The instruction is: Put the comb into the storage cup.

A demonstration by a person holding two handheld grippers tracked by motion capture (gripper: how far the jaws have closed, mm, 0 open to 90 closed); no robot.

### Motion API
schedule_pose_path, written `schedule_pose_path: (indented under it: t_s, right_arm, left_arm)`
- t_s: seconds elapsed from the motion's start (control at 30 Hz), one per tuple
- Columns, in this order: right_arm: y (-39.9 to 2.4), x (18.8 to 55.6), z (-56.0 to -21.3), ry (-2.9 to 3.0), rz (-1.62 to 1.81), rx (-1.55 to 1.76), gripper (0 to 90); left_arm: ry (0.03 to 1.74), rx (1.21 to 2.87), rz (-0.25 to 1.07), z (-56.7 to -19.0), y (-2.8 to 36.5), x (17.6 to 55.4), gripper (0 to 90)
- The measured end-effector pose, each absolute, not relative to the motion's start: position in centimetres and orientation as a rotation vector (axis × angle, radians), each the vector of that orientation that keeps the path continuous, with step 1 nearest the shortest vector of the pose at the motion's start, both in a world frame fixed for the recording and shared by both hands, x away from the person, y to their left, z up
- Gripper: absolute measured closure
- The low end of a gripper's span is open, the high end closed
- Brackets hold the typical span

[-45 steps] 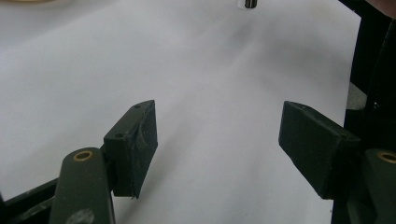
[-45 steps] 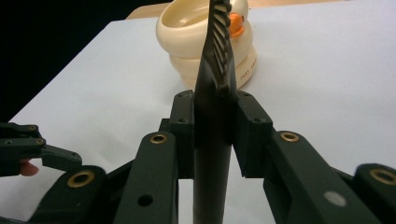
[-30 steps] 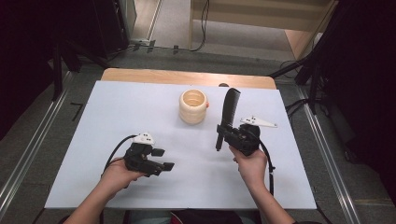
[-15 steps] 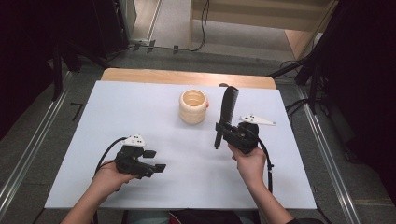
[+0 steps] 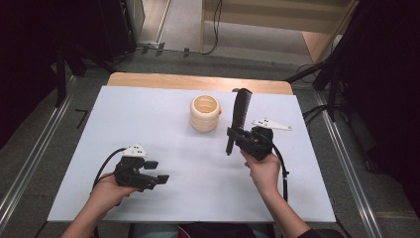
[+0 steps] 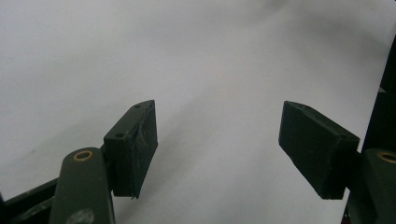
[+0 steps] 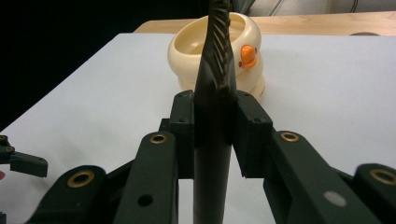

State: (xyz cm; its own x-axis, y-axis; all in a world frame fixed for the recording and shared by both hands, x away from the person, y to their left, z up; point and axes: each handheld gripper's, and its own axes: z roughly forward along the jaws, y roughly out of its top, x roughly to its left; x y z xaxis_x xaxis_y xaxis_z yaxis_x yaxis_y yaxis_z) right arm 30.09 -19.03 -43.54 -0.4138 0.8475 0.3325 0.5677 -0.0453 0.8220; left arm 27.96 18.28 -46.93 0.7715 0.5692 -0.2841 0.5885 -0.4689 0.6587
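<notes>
White table [image 5: 163, 109]; right tongs [image 5: 236, 135] clamp comb [image 5: 240, 106] (upright).

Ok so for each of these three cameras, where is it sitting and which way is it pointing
High view: sits above the person's side, looks forward and down on the white table; both forearms, left gripper and right gripper show.
Left gripper view: rides the left gripper, looks down along its open fingers at bare table.
Right gripper view: rides the right gripper, looks level along fingers clamped on the black comb, toward the cream duck cup.
Shared: high and right gripper views both show comb, cup and left gripper.
</notes>
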Motion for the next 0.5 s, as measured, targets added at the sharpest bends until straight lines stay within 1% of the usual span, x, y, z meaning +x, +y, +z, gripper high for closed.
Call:
schedule_pose_path:
  t_s: [0.5]
  right_arm:
    - [-18.8, 31.4, -42.3, 1.938, 1.465, 1.494, 69.8]
  left_arm:
    - [0.886, 2.169, -0.015, -47.0, 19.3, 27.9, 29.0]
